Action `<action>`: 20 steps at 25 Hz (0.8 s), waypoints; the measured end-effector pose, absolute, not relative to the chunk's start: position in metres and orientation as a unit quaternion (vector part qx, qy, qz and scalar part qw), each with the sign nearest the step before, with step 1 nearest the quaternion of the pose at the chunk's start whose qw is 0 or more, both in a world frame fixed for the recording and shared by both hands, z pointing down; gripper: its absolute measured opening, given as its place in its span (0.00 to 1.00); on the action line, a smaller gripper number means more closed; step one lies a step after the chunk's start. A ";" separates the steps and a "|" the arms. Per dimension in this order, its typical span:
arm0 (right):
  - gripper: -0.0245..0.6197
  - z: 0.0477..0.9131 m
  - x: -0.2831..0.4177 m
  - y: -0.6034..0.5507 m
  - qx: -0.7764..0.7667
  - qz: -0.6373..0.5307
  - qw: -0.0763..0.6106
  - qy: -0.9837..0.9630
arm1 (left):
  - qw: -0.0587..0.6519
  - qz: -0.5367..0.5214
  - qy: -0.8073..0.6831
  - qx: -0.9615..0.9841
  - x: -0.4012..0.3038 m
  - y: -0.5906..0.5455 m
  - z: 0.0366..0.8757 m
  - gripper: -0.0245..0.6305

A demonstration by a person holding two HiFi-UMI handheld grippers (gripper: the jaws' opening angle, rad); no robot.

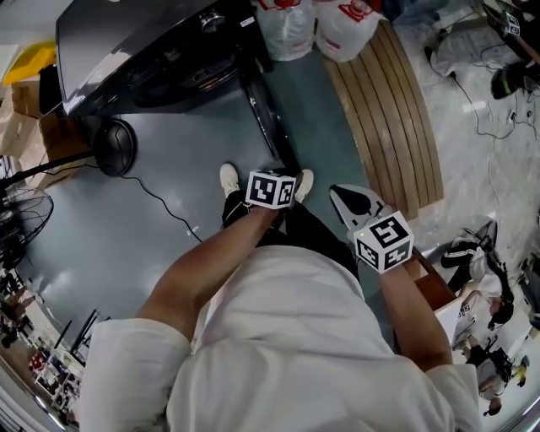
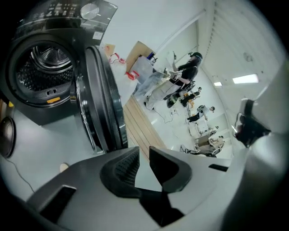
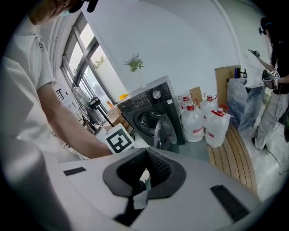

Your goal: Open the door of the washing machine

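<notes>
We hold both grippers empty. The left gripper's [image 2: 143, 152] ribbed dark pads stand a narrow slit apart; the right gripper's [image 3: 146, 151] tips meet. Ahead, the dark grey washing machine [image 2: 45, 113] shows its perforated steel drum [image 2: 43, 67]. Its round door [image 2: 103, 101] stands wide open, edge-on. Panel print and the water jugs' [image 3: 195, 124] red labels are too small to read.

- The washing machine [image 1: 143, 51] stands on the floor [image 1: 169, 177], its door [image 1: 268, 114] swung out forward from its right side.
- Water jugs [image 1: 325, 25] stand right of the machine, at the wooden platform's [image 1: 396, 110] far end.
- A fan base [image 1: 114, 145] sits before the machine's left corner.
</notes>
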State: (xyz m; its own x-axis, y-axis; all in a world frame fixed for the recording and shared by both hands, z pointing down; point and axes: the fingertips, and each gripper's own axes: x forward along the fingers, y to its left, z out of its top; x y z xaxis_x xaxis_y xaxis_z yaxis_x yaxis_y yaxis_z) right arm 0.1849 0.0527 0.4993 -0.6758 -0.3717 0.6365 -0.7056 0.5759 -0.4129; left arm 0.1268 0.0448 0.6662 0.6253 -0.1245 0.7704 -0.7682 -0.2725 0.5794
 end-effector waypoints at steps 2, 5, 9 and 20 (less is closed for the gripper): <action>0.05 0.496 0.182 0.050 0.311 0.329 0.250 -0.856 | 0.505 0.299 -0.293 0.755 0.124 0.043 0.648 0.15; 0.05 0.493 0.178 0.046 0.303 0.318 0.250 -0.863 | 0.486 0.277 -0.284 0.778 0.115 0.038 0.622 0.14; 0.05 0.484 0.174 0.041 0.293 0.303 0.251 -0.871 | 0.473 0.235 -0.270 0.805 0.106 0.035 0.576 0.09; 0.05 0.442 0.148 0.041 0.240 0.261 0.239 -0.904 | 0.355 0.172 -0.269 0.878 0.067 0.040 0.437 0.06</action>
